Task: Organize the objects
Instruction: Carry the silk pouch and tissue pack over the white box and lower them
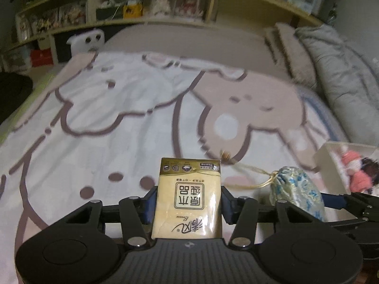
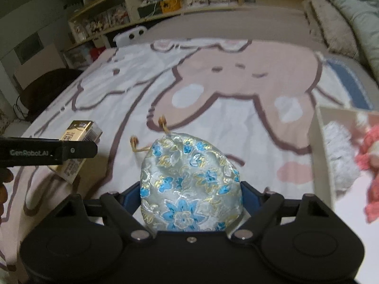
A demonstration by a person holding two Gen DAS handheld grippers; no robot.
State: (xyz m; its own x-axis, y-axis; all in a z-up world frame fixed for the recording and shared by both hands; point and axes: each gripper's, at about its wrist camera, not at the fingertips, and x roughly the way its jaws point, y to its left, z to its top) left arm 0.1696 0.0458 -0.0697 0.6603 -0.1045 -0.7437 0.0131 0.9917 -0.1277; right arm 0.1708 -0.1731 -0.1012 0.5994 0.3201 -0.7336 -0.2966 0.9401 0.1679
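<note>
both items are in hand and off the bed. the left gripper (image 1: pixel 188 207) is clamped on a gold tissue pack (image 1: pixel 187 198), centre bottom of its view. the right gripper (image 2: pixel 190 201) has its fingers pressed on a blue floral drawstring pouch (image 2: pixel 189 184), lower centre. the white box (image 2: pixel 323 151) at the right edge already holds a pink knitted toy (image 2: pixel 372 165). judging by this, dropping both into the box is what remains.

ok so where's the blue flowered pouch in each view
Left wrist view: the brocade pouch is at lower right, beside the tissue pack.
Right wrist view: the pouch fills the lower centre, between the right gripper pads.
Shared landmark: the white box with pink yarn, at the right edge.
</note>
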